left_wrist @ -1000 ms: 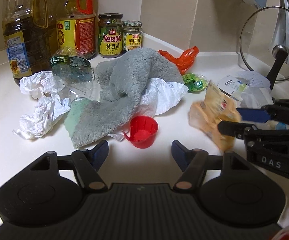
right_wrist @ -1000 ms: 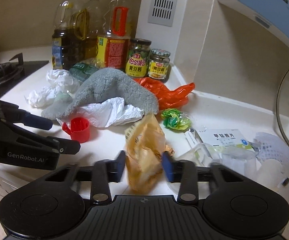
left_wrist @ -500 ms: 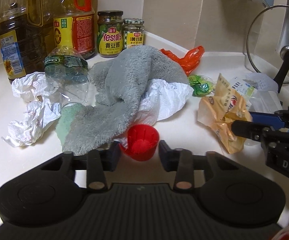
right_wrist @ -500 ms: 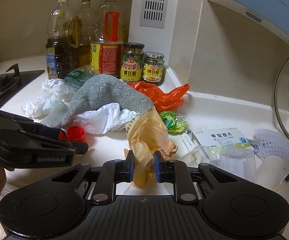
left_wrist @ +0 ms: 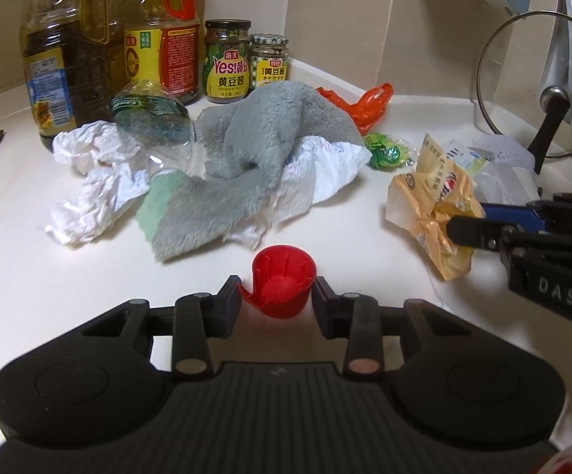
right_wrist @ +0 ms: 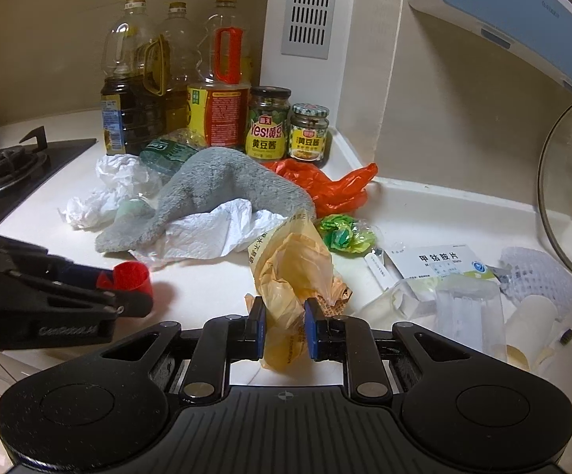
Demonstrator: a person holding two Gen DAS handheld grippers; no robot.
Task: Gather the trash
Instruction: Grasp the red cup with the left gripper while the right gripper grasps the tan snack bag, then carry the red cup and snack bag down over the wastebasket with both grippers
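Both my grippers are clamped on trash above the white counter: my left gripper, just narrowed, pinches the red cap; my right gripper squeezes the yellow wrapper.

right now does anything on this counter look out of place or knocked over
A clear plastic bottle lies on its side among crumpled paper, and a grey towel is heaped over more paper. Loose wrappers litter the counter.
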